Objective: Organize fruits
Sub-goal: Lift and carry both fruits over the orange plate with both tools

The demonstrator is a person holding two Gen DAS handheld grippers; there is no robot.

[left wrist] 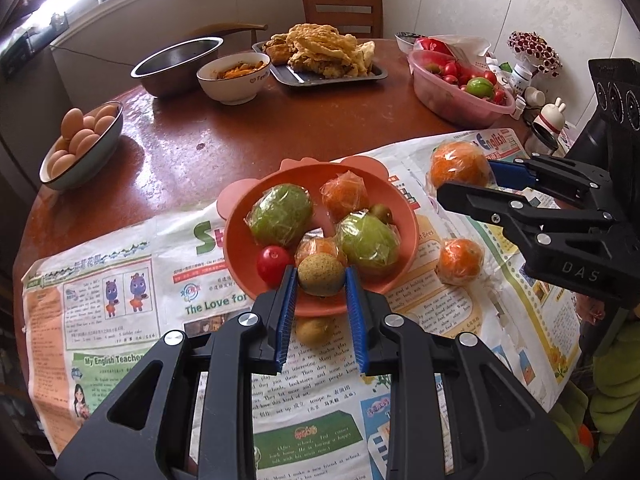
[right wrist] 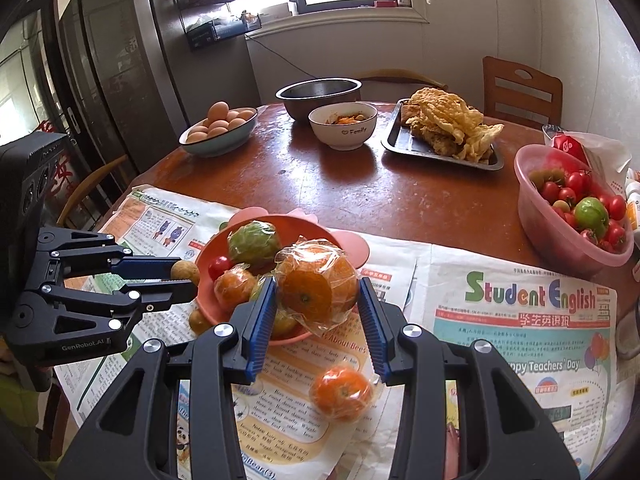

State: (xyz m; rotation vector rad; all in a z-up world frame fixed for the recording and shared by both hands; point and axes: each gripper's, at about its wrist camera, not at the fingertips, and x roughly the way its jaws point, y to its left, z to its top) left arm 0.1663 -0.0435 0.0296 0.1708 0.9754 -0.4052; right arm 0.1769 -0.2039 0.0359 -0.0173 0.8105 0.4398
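Observation:
My left gripper (left wrist: 321, 280) is shut on a small brown-green fruit (left wrist: 320, 278), held just above the near rim of the orange plate (left wrist: 236, 240). The plate holds two wrapped green fruits, wrapped oranges, a red tomato (left wrist: 273, 264) and a small kiwi. My right gripper (right wrist: 317, 286) is shut on a large plastic-wrapped orange (right wrist: 316, 284), raised over the plate's right edge (right wrist: 204, 264). In the right wrist view the left gripper (right wrist: 186, 276) shows at the left with its small fruit (right wrist: 185, 272). A wrapped orange (right wrist: 340, 392) and a small brown fruit (left wrist: 316, 328) lie on the newspaper.
Newspaper (left wrist: 120, 300) covers the near half of the round brown table. Behind stand a bowl of eggs (left wrist: 100, 144), a steel bowl (left wrist: 176, 64), a white bowl (left wrist: 232, 88), a tray of fried food (left wrist: 332, 78) and a pink basin of tomatoes (left wrist: 452, 108). A chair stands at the far side.

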